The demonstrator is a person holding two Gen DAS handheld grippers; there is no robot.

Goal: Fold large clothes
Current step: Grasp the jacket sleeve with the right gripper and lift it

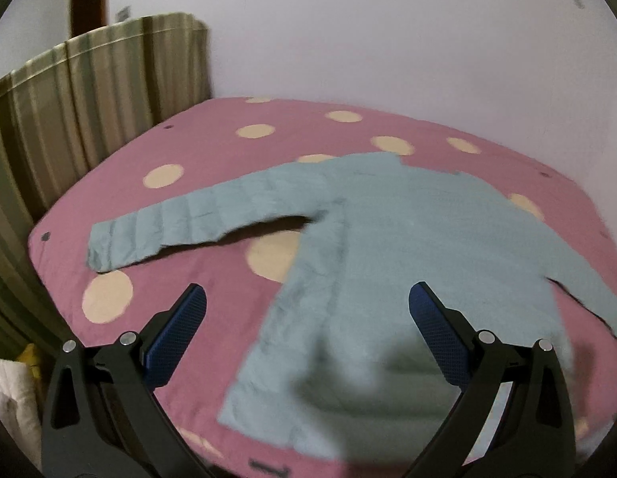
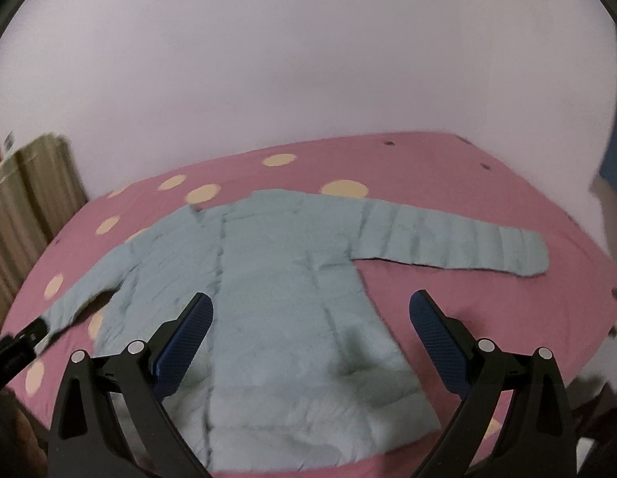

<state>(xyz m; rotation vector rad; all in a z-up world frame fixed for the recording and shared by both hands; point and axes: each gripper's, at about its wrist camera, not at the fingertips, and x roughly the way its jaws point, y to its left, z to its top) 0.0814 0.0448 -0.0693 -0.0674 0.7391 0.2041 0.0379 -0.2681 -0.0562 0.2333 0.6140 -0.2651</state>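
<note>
Jacket [image 1: 392, 247] lies flat on the bed [image 1: 212, 151], sleeves outstretched, hem nearest you, beneath your spread, empty left gripper [image 1: 306, 332] and right gripper [image 2: 310, 336].

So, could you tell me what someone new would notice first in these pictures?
A pale blue padded jacket lies spread flat in the middle of the bed, both sleeves stretched out sideways. Under it, the pink bedspread with big cream dots fills most of each view. Up close, the left tool and right tool both stand open above the jacket's lower half, holding nothing.
</note>
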